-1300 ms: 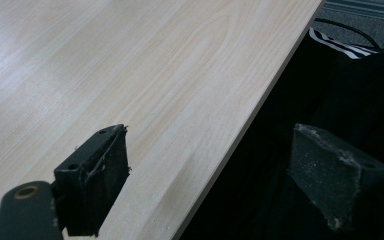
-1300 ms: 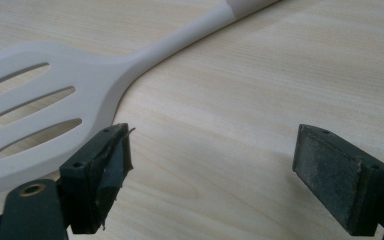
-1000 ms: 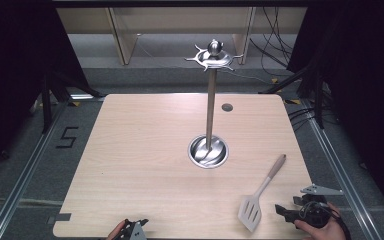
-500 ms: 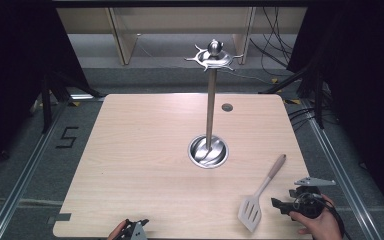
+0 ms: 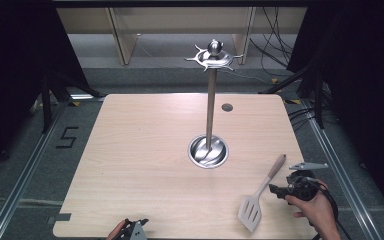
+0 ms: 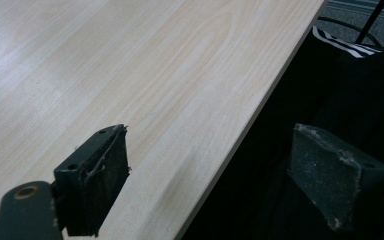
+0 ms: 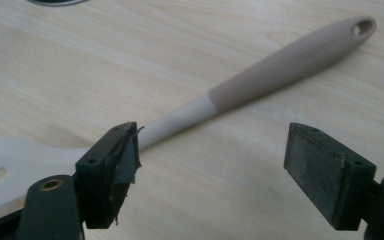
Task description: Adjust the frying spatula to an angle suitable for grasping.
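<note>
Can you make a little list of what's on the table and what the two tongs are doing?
table: light wooden top
stand: metal pole on a round dish-shaped base, hooks at its top, nothing hanging on them
spatula: white slotted head, beige handle, lying flat near the right front corner
right tongs: open, low over the spatula's neck, not gripping it
left tongs: open, at the table's front edge, holding nothing

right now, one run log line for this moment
right hand-held gripper: open, beside spatula handle | left hand-held gripper: open, at table edge | stand: upright
</note>
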`<state>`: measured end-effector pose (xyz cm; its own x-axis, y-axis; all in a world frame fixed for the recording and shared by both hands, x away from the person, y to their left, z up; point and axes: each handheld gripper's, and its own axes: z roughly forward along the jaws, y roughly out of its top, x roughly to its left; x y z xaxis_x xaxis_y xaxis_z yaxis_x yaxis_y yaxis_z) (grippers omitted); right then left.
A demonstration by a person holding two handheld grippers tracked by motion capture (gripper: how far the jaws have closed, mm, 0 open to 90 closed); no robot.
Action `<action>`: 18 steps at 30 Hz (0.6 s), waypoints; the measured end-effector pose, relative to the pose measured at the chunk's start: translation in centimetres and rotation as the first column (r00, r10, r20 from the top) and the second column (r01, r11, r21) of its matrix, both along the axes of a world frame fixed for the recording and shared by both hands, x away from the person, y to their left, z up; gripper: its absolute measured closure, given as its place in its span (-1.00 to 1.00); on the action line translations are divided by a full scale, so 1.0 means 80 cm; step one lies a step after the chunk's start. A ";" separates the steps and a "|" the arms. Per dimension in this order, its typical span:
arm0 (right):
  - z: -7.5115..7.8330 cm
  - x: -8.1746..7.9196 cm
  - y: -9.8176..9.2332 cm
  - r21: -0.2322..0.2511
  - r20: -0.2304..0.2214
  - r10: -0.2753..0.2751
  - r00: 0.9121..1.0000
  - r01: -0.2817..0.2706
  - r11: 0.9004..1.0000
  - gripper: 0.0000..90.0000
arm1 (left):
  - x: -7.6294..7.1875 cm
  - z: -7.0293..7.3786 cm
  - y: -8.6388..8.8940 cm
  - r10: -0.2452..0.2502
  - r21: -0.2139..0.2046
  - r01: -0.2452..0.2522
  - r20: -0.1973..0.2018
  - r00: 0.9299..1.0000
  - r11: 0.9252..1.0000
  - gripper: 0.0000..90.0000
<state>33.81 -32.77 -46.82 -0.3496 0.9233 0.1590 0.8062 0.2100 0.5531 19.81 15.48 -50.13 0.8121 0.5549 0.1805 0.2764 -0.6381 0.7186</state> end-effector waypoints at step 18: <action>-0.011 0.047 0.007 -0.036 -0.046 0.037 0.998 -0.038 0.999 -0.45 | 0.000 0.000 0.000 -0.004 -0.004 0.004 -0.005 1.000 1.000 -0.66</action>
